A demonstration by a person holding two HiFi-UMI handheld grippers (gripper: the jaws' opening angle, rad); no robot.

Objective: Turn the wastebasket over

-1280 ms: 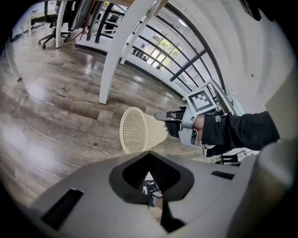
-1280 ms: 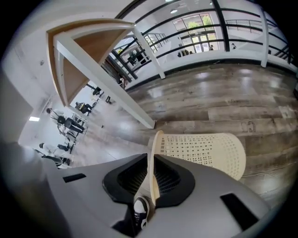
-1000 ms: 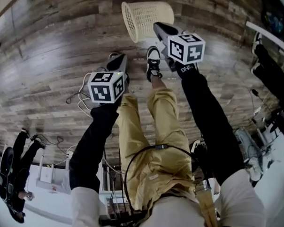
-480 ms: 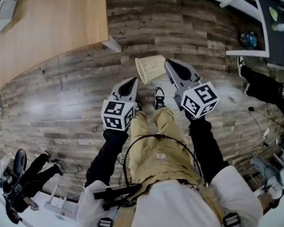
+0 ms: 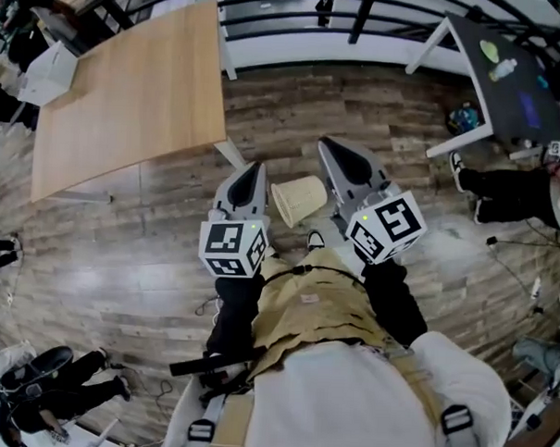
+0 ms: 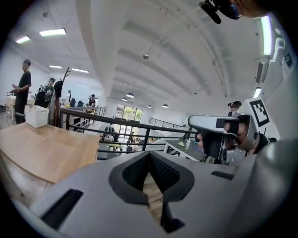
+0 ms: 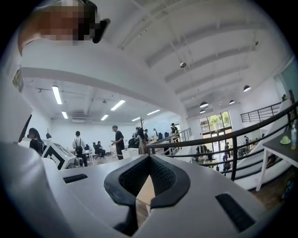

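The cream plastic lattice wastebasket (image 5: 300, 198) lies on its side on the grey-brown wood-plank floor (image 5: 121, 248), just beyond the person's black shoe (image 5: 314, 239). In the head view it shows between the 2 grippers. The left gripper (image 5: 254, 170) has its jaws together, holding nothing. The right gripper (image 5: 329, 152) is likewise closed and empty. A pale wooden table (image 5: 128, 100) stands far left.

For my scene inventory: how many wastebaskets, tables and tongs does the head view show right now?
Wastebasket: 1
Tables: 2, wooden table and dark table
Tongs: 2, left tongs and right tongs
Total: 5
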